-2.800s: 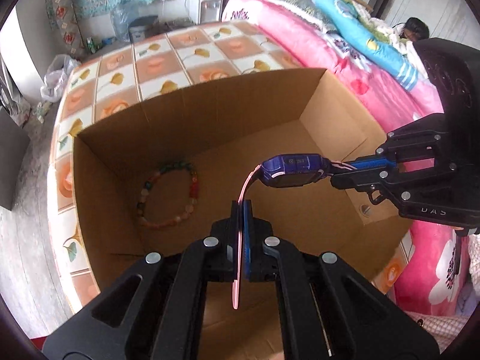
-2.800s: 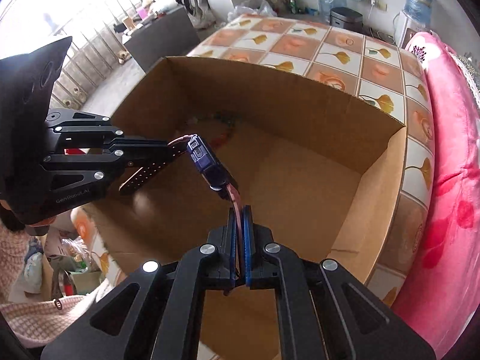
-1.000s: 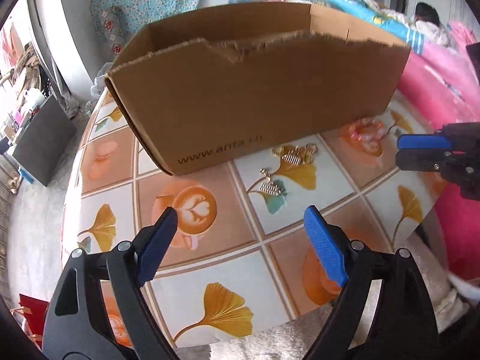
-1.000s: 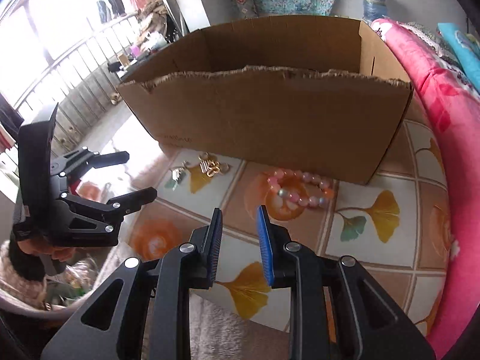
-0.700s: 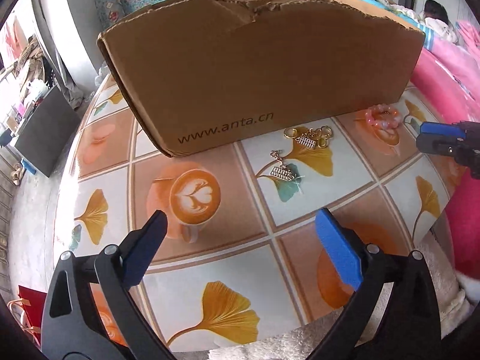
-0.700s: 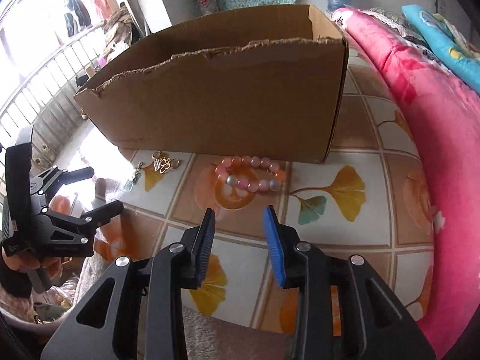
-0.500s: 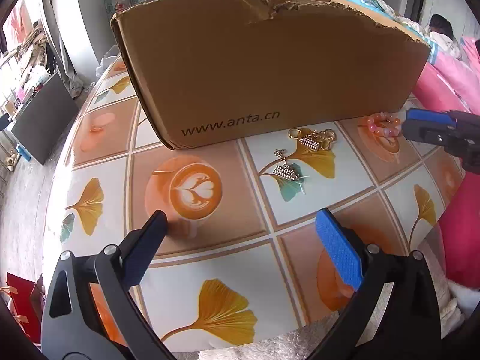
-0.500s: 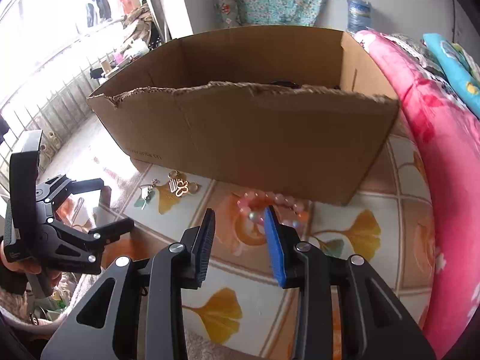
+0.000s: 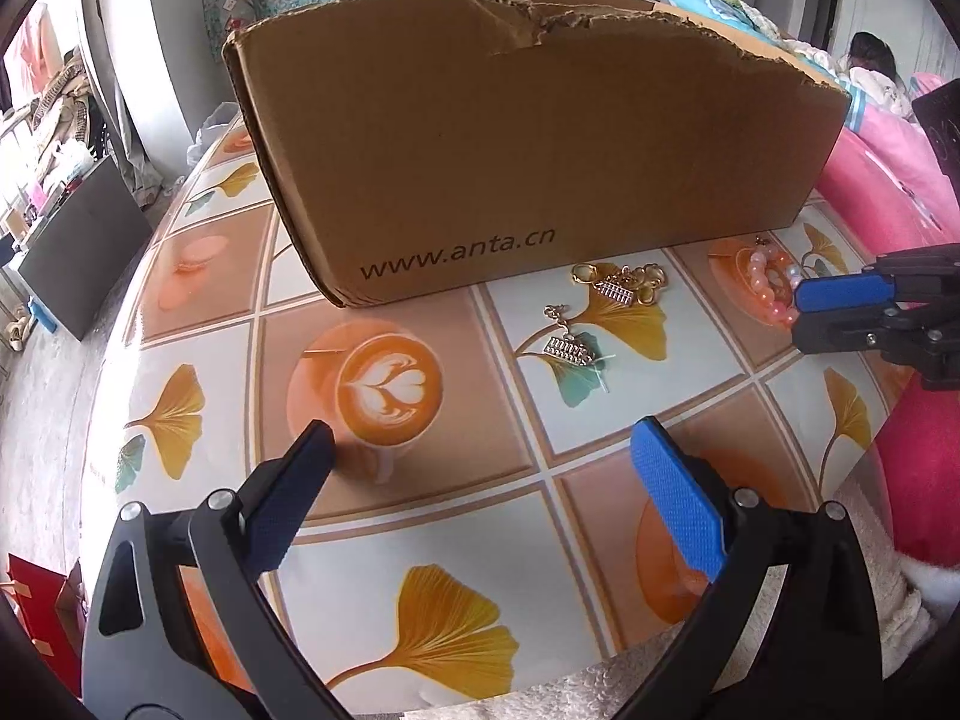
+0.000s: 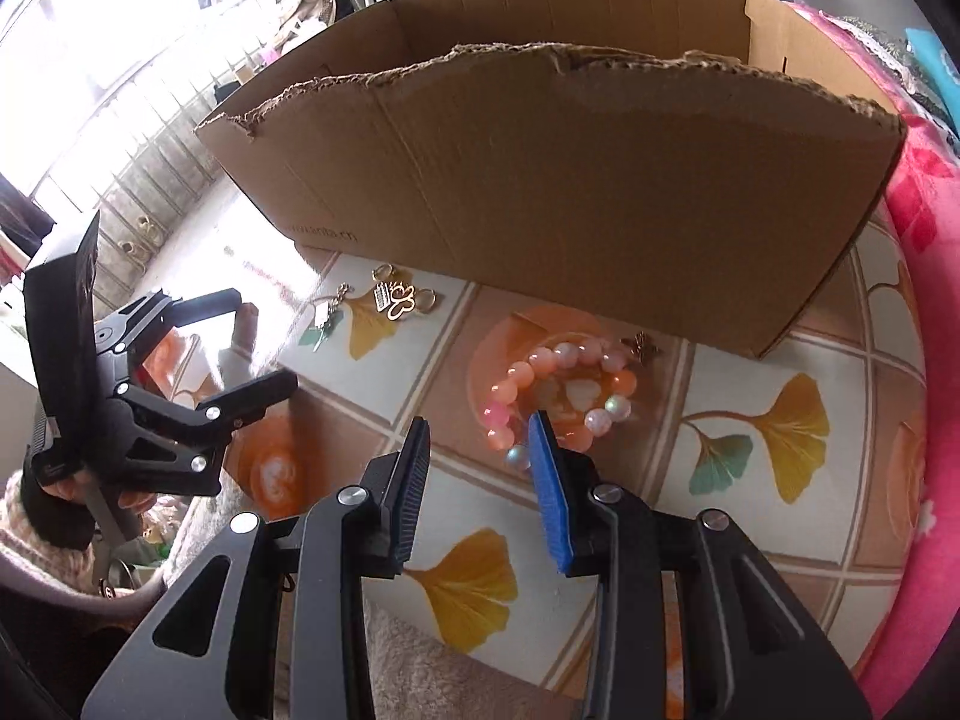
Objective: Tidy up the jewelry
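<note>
A pink bead bracelet [image 10: 519, 372] lies on the tiled table [image 10: 750, 510] just in front of the cardboard box [image 10: 600, 192]. My right gripper [image 10: 479, 426] hovers at its near edge, open by a narrow gap; the bracelet's nearest beads show between the fingertips, not pinched. Left of the bracelet lie two gold charms [image 10: 399, 297] [image 10: 327, 315], with a small gold charm [image 10: 642, 348] at its far side. My left gripper [image 9: 480, 438] is wide open and empty over a coffee-cup tile, short of the charms [image 9: 570, 351] [image 9: 618, 288]. The box [image 9: 540, 150] hides its contents.
Pink bedding [image 9: 888, 180] rises along the table's right side, and a person [image 9: 867, 54] lies on it further back. A fluffy cloth [image 10: 420, 672] covers the table's near edge. A dark cabinet [image 9: 78, 252] stands on the floor to the left.
Earlier both grippers held a blue watch with a pink strap over the box; now both are empty in front of it. The left jaws widened; the right moved up to the bracelet.
</note>
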